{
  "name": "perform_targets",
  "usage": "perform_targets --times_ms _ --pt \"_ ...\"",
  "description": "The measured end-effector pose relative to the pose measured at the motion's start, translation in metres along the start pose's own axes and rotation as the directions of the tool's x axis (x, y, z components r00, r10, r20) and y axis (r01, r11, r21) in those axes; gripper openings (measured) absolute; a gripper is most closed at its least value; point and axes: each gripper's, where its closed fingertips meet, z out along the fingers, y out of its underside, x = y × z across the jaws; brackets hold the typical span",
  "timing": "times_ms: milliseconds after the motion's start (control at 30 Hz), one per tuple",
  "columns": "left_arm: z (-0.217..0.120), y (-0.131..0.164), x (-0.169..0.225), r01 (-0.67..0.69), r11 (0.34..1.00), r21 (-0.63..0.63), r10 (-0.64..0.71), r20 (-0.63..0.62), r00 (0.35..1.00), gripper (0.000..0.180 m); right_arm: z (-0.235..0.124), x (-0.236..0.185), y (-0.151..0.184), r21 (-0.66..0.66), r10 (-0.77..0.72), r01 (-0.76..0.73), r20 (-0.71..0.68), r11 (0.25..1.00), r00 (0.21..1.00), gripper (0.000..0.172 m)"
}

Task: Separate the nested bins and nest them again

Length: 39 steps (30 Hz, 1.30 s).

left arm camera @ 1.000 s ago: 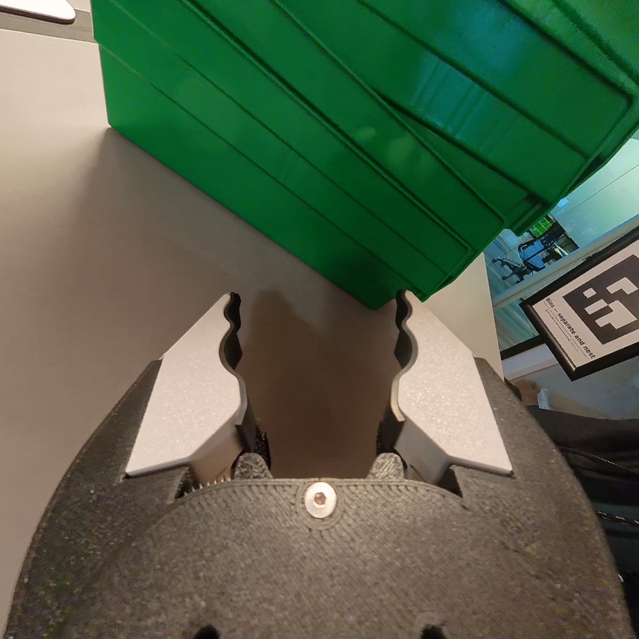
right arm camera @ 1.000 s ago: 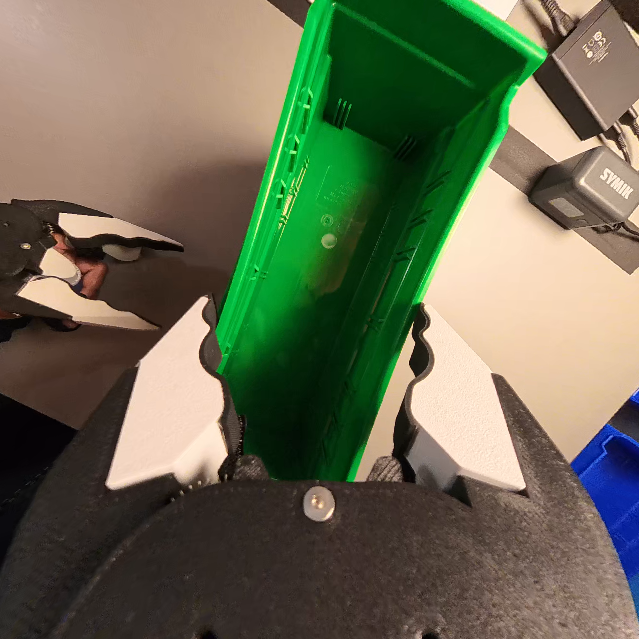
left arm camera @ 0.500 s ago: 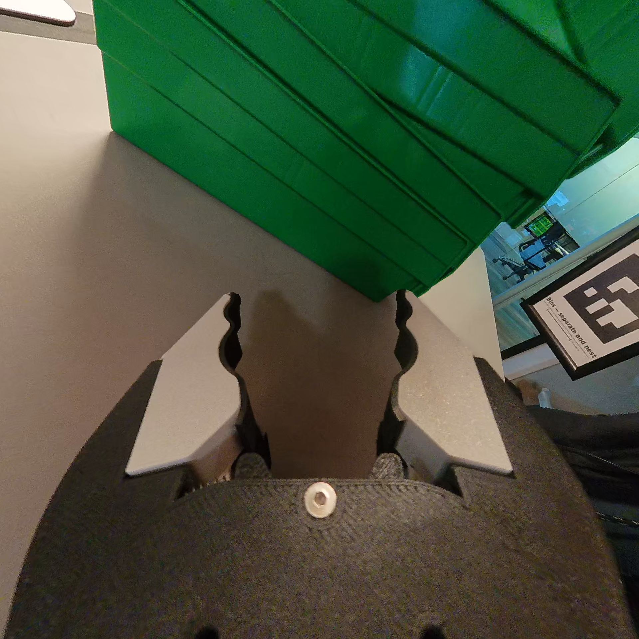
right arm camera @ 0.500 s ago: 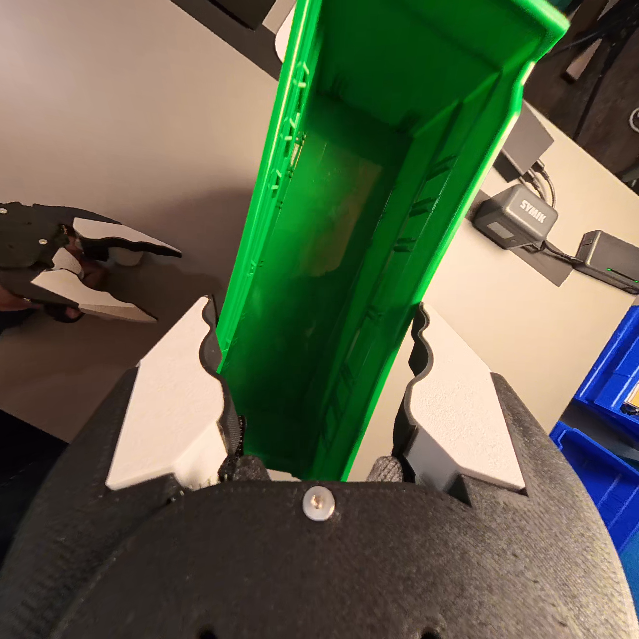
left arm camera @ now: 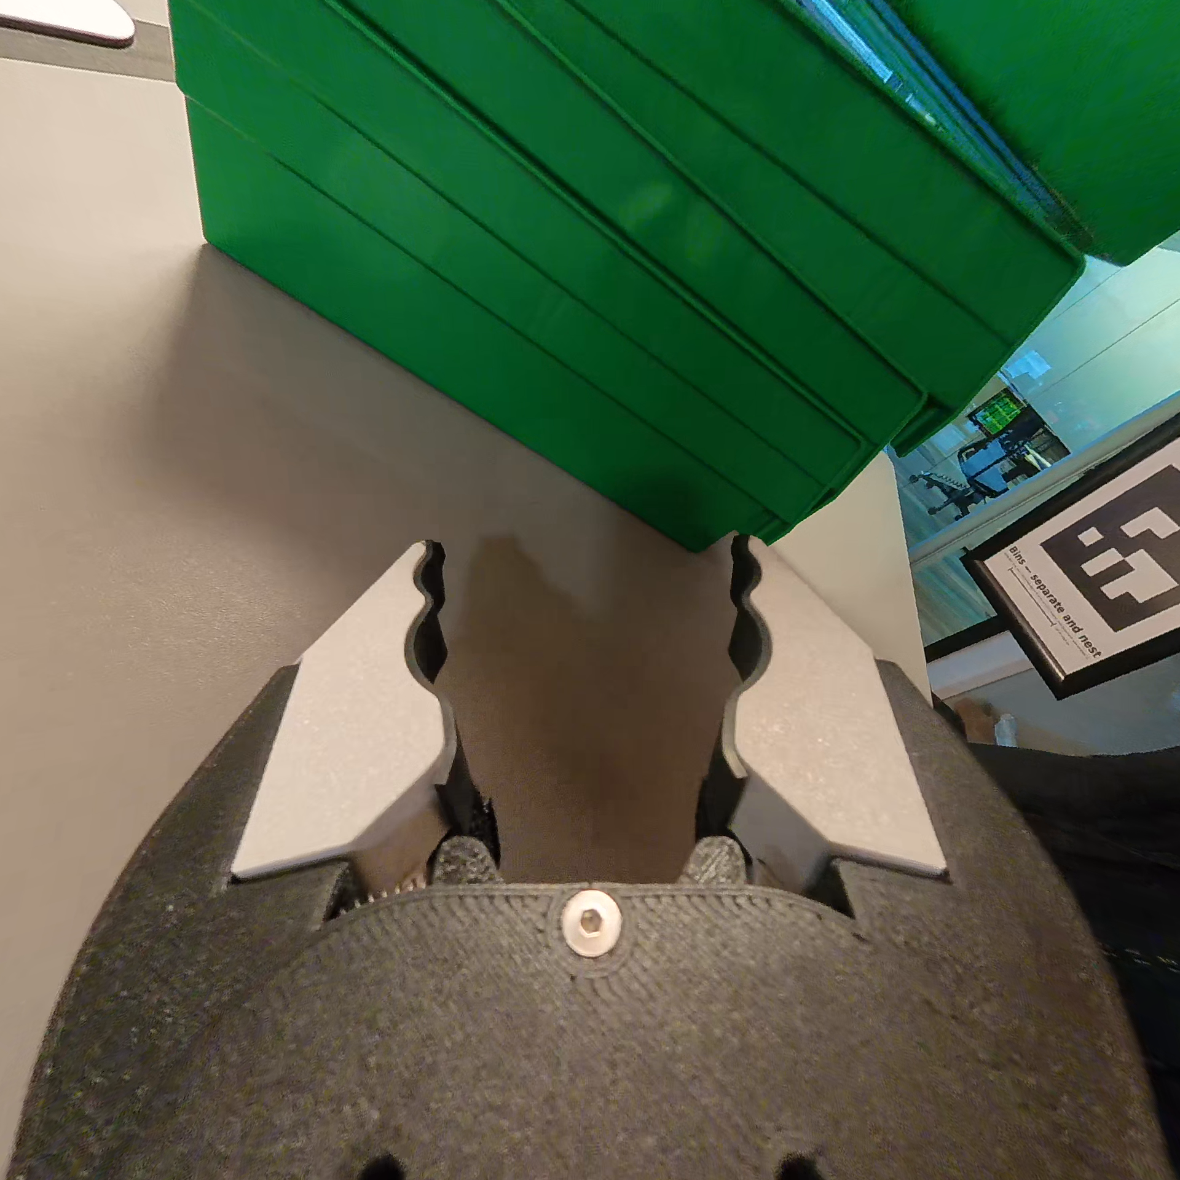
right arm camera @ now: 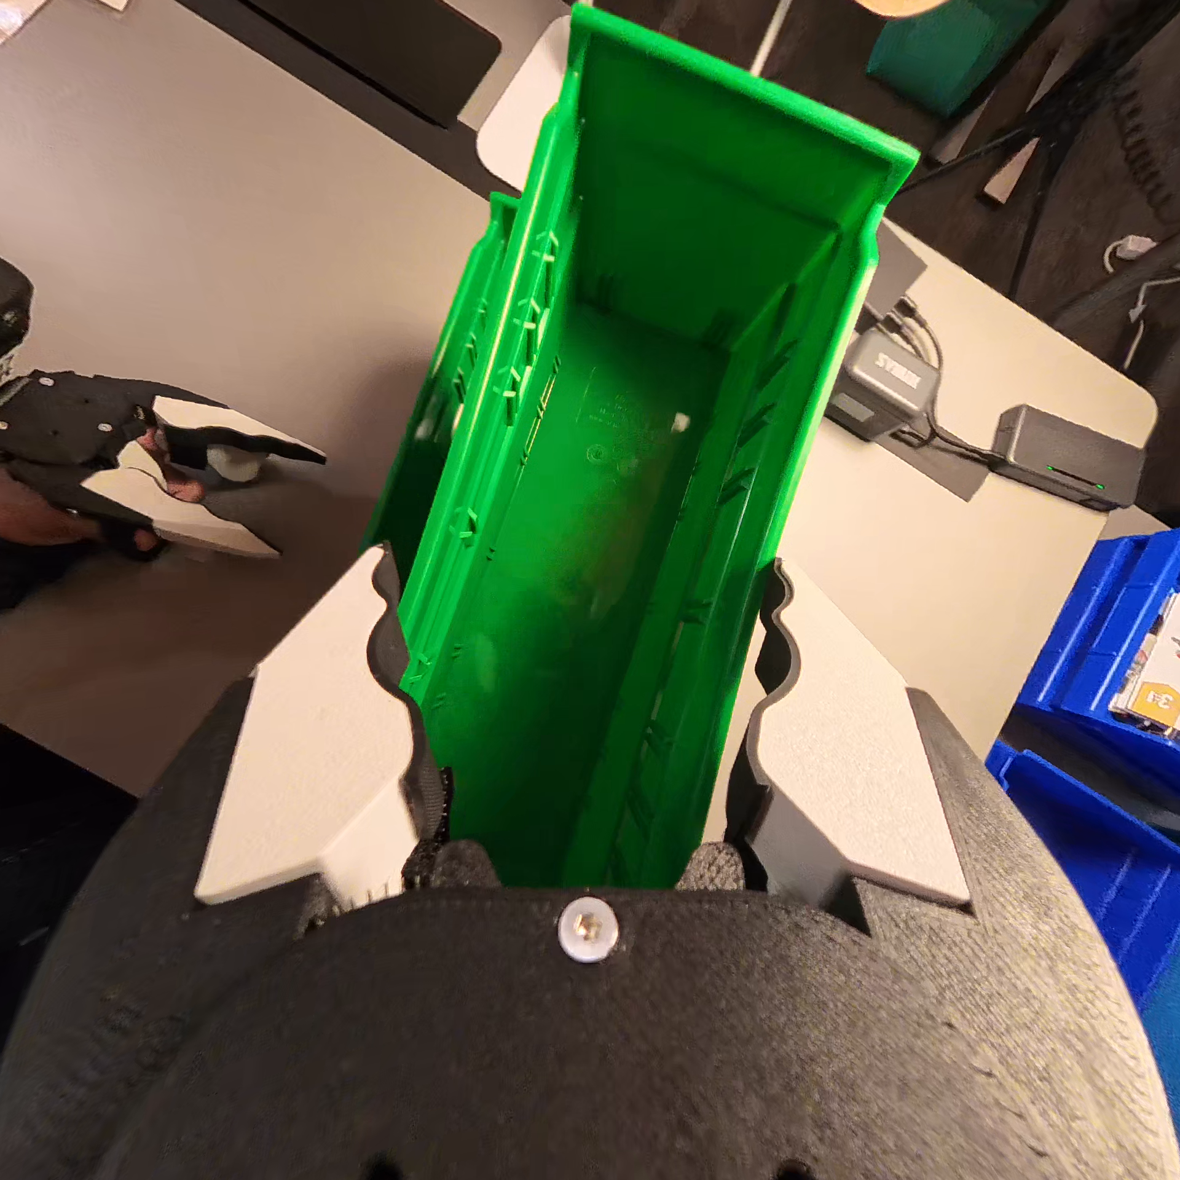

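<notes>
Our right gripper (right arm camera: 578,574) has its jaws clamped across the lifted green bin (right arm camera: 638,447), stiff, light and slick, best held by its side walls, while our left gripper (left arm camera: 584,555) jaws gape empty beside the nested stack (left arm camera: 511,255) on the bench (left arm camera: 191,447).

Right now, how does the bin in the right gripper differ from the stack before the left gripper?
The held bin is a single bin; the stack of bins is several, nested.
The held bin is clamped in the right gripper's jaws, off the table; the stack of bins rests on the table, beyond the open left gripper.
The held bin shows its inside; the stack of bins only outer walls.
Both are green plastic.
</notes>
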Motion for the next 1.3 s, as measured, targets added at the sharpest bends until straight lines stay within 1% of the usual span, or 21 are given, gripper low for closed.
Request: perform_targets --times_ms 167,233,300,400,600,700,800,967,1000,1133,1200,1300 --pt "0.0 -0.001 -0.001 0.01 1.0 0.004 -0.01 -0.003 1.0 0.09 -0.025 0.038 0.022 0.036 0.055 -0.053 -0.04 0.998 0.998 0.113" --pt "0.0 -0.001 -0.001 0.011 1.0 0.003 -0.011 -0.004 1.0 0.09 -0.027 0.056 0.036 0.042 0.094 -0.092 -0.056 0.995 0.994 0.113" --pt "0.0 0.0 -0.001 0.012 1.0 0.002 -0.012 -0.005 1.0 0.09 -0.02 0.071 0.054 0.038 0.136 -0.134 -0.06 0.99 0.989 0.113" --pt "0.0 -0.001 -0.001 0.013 1.0 0.006 -0.013 -0.006 1.0 0.09 0.005 0.084 0.086 0.003 0.189 -0.19 -0.05 0.982 0.981 0.113" --pt "-0.001 -0.001 0.0 0.016 1.0 0.007 -0.016 -0.011 1.0 0.09 0.08 0.091 0.162 -0.115 0.277 -0.277 -0.013 0.954 0.961 0.113" --pt "-0.001 -0.002 -0.001 0.03 0.999 0.013 -0.03 -0.017 0.999 0.09 0.099 0.092 0.183 -0.14 0.267 -0.27 -0.04 0.953 0.963 0.114" --pt "-0.002 -0.002 -0.002 0.044 0.999 0.015 -0.044 -0.025 0.999 0.09 0.106 0.091 0.188 -0.121 0.246 -0.252 -0.06 0.96 0.967 0.117" --pt "-0.002 -0.002 -0.001 0.042 0.999 0.013 -0.041 -0.029 0.999 0.09 0.104 0.084 0.188 -0.092 0.221 -0.226 -0.061 0.97 0.973 0.121" --pt "-0.002 -0.002 -0.001 0.042 0.999 0.014 -0.042 -0.03 0.999 0.09 0.101 0.083 0.184 -0.064 0.226 -0.229 -0.05 0.971 0.973 0.117" --pt "-0.002 -0.003 -0.001 0.047 0.999 0.016 -0.046 -0.033 0.998 0.09 0.074 0.071 0.168 0.067 0.242 -0.241 -0.001 0.968 0.97 0.118" --pt "-0.002 -0.003 -0.001 0.046 0.999 0.017 -0.046 -0.032 0.998 0.091 0.058 0.057 0.164 0.144 0.245 -0.248 0.038 0.958 0.969 0.117" --pt "-0.002 -0.002 -0.001 0.042 0.999 0.013 -0.042 -0.031 0.999 0.091 0.038 0.029 0.169 0.264 0.237 -0.25 0.083 0.932 0.968 0.117"
